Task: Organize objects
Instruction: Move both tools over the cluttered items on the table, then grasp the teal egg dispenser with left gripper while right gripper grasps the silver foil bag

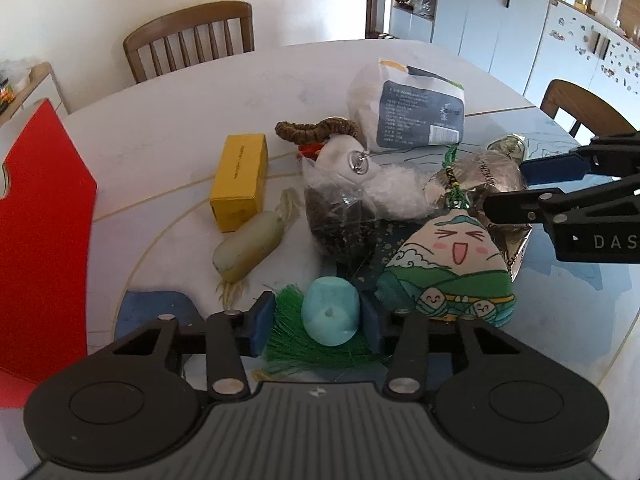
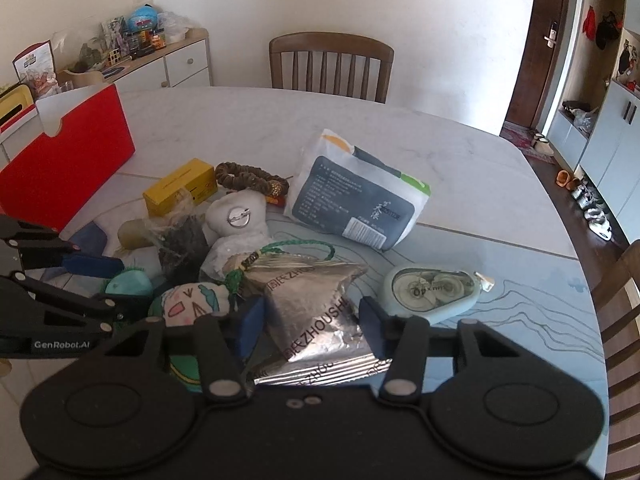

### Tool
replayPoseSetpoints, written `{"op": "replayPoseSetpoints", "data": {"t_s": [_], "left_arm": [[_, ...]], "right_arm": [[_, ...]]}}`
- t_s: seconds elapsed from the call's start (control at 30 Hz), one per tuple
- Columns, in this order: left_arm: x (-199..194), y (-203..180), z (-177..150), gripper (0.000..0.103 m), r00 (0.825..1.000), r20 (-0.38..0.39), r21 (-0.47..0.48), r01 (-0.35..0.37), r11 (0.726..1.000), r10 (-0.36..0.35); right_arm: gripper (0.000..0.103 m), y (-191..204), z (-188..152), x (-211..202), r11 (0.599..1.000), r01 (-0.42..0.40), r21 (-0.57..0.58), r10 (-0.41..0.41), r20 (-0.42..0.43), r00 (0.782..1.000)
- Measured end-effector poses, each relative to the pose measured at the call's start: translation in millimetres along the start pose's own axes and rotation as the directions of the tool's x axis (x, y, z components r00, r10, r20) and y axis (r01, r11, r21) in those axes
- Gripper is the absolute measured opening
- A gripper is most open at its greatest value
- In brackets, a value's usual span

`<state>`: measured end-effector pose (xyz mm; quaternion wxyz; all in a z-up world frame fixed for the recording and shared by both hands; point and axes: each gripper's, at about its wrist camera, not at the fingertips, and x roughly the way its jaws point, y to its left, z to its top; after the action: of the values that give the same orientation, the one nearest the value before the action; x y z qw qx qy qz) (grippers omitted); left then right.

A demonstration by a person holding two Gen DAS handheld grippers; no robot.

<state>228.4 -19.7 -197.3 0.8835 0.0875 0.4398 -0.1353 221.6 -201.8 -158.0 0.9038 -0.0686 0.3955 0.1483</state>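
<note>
Clutter heaped mid-bench [image 1: 168, 128]. Left gripper [image 1: 316, 320] fingers part-closed, straddling a turquoise ball [image 1: 330, 314] with a green fringe [image 1: 292, 344]; right pad at the ball's side, left pad with a gap, so no firm grip seen. Right gripper [image 2: 310, 326] fingers half-narrowed either side of a silver foil packet [image 2: 316, 312]; cannot tell whether the pads press it. Crowding the ball: a cartoon-face dumpling plush [image 1: 444, 268] just to its right, a clear bag of dark bits [image 1: 340, 224] behind, a pale radish toy [image 1: 250, 246] to the left. The plush lies against the foil packet, its green braided cord [image 2: 298, 246] looped over the packet's top. Further back: yellow box [image 1: 240, 180], brown beaded bracelet [image 1: 316, 130], white plush with a metal pin [image 1: 348, 156], white-and-grey pouch [image 1: 408, 108]. Correction tape dispenser [image 2: 432, 288] sits just right of the foil packet. Red box [image 2: 68, 160] stands at the bench's left edge, well apart from the pile. Wooden chair [image 2: 330, 64] at the far side.
</note>
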Motion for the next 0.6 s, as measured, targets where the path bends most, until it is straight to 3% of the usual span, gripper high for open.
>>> {"op": "replayPoseSetpoints", "data": {"t_s": [0.13, 0.6], "left_arm": [[-1.6, -3.3, 1.4, 0.031, 1.000, 0.005, 0.002, 0.000, 1.000, 0.000], [-27.0, 7.3, 1.3, 0.030, 1.000, 0.020, -0.112, -0.016, 0.994, 0.018]], "right_arm": [[0.040, -0.2, 1.0, -0.8, 1.000, -0.002, -0.004, 0.002, 0.002, 1.000], [0.038, 0.6, 4.8, -31.7, 0.999, -0.030, -0.029, 0.029, -0.020, 0.999]]}}
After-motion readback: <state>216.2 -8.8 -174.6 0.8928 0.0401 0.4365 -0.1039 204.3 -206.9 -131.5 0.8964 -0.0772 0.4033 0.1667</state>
